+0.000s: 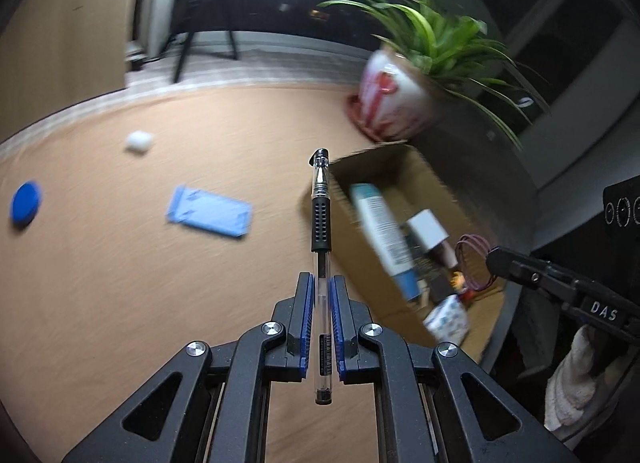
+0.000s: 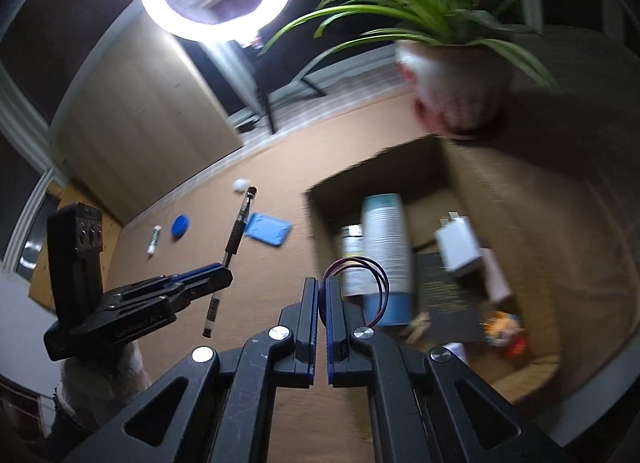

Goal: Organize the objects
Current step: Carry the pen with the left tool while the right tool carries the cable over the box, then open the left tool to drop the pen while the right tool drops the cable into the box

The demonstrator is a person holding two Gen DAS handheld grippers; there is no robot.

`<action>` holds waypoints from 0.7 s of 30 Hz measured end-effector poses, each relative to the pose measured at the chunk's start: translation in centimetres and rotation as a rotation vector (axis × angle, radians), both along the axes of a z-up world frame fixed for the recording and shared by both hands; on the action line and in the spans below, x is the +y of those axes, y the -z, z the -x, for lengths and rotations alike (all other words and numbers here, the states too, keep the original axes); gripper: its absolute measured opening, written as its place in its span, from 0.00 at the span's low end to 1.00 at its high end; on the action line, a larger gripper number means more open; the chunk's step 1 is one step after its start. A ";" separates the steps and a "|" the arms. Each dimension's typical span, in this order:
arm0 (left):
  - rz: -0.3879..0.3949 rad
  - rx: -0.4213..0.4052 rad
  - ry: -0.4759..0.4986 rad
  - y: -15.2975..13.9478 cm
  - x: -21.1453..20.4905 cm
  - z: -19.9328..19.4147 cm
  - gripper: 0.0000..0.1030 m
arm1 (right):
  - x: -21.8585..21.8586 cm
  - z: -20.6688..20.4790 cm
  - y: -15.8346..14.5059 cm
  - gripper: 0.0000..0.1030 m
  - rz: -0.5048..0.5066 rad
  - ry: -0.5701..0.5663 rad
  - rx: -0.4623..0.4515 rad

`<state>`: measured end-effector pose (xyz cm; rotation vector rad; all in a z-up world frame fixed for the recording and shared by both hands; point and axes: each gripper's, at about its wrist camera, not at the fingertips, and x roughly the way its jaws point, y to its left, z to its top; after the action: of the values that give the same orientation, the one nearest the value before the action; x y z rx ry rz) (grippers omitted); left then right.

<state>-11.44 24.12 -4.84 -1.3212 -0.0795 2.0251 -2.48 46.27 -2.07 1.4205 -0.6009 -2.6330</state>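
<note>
You can read only "DAS", white letters on the right gripper (image 1: 496,263) at the right edge of the left wrist view; other print is blurred.

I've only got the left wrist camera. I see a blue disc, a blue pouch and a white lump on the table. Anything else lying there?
Observer: Yes, a small white tube lies just beside the blue disc.
Operator: What's next to the tall container in the box?
Observer: A shorter pale container stands beside it, too blurred to identify.
Operator: Right gripper secure?
Observer: Its jaws are shut on the purple cord loop, which arcs out beyond them.
</note>
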 end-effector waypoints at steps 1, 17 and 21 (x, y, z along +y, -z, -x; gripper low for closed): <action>-0.002 0.001 0.014 -0.1 1.0 0.0 0.09 | 0.6 -0.2 0.0 0.03 -0.004 0.013 -0.001; 0.026 -0.013 0.126 2.0 13.1 0.8 0.09 | 6.2 -2.5 2.4 0.03 -0.001 0.092 -0.060; 0.048 0.003 0.140 2.3 14.8 0.9 0.09 | 6.7 -2.7 2.9 0.03 0.001 0.097 -0.072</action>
<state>-12.36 38.94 -7.12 -1.3159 0.0624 1.9218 0.26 52.95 -4.92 1.5298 -0.6956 -2.6637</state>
